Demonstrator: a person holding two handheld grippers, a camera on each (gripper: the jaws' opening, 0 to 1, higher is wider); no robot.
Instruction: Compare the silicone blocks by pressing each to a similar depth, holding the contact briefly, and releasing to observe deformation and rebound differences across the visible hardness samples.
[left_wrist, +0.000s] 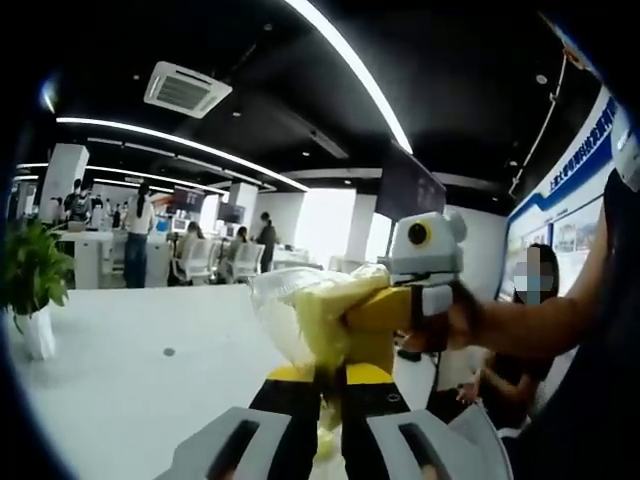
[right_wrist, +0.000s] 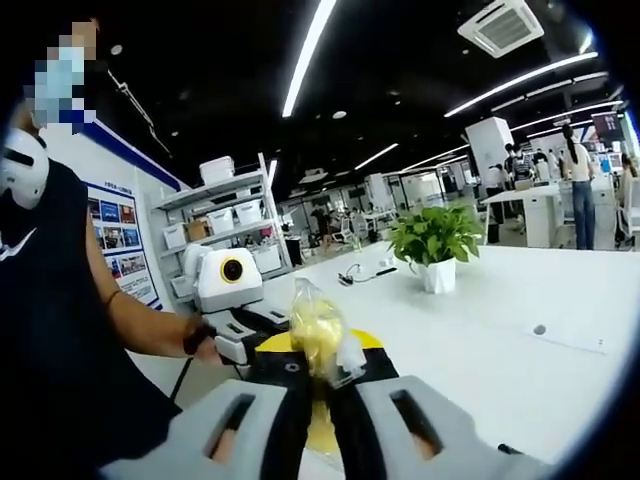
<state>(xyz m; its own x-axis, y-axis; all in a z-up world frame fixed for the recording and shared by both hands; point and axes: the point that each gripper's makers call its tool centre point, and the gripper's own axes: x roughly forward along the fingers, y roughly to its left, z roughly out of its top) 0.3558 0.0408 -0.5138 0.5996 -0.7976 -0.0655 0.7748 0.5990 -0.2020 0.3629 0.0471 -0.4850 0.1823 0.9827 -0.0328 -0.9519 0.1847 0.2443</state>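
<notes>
A clear plastic bag (left_wrist: 300, 310) with soft yellow contents hangs in the air between both grippers. In the left gripper view my left gripper (left_wrist: 330, 378) is shut on the bag's lower part. My right gripper (left_wrist: 352, 315) comes in from the right, held by a person's hand, and pinches the same bag. In the right gripper view my right gripper (right_wrist: 318, 378) is shut on the bag (right_wrist: 318, 322), and my left gripper (right_wrist: 262, 328) reaches it from the left. What exactly the yellow contents are is hidden by the crumpled plastic.
A wide white table (right_wrist: 500, 330) lies below, with a potted plant (right_wrist: 435, 240) and a cable on it. The plant (left_wrist: 30, 270) stands at the table's edge (left_wrist: 130, 370). A person's arm (left_wrist: 540, 320) is close by. Shelves with boxes (right_wrist: 225, 225) stand behind.
</notes>
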